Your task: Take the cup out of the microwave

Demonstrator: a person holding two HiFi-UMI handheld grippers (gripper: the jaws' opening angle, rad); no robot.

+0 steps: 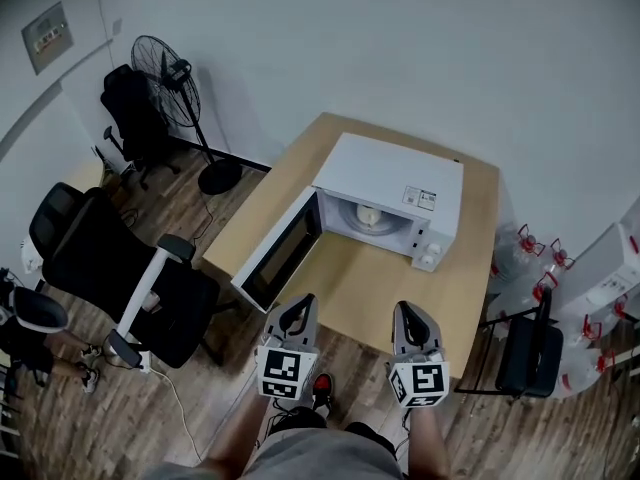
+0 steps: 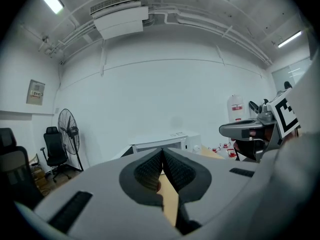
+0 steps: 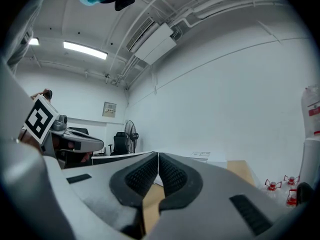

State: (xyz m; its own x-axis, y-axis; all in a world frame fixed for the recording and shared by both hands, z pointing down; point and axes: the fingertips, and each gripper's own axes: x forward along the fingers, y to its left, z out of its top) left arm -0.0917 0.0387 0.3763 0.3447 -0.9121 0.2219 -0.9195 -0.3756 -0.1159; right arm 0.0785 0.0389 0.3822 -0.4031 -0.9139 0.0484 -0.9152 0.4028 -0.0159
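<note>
A white microwave [image 1: 400,183] stands on a wooden table [image 1: 360,288] with its door [image 1: 280,253] swung open to the left. Inside its lit chamber sits a pale cup [image 1: 369,215]. My left gripper [image 1: 293,316] and right gripper [image 1: 415,320] are held side by side at the table's near edge, well short of the microwave. Both point toward it, jaws shut with nothing between them. In the left gripper view the left gripper [image 2: 162,152] has its pads together, the microwave [image 2: 162,144] just behind. In the right gripper view the right gripper [image 3: 158,156] is likewise closed.
A black office chair [image 1: 130,278] stands left of the table, by the open door. A floor fan [image 1: 175,88] and another chair stand at the back left. Right of the table are a dark chair [image 1: 528,353] and several water bottles [image 1: 530,253].
</note>
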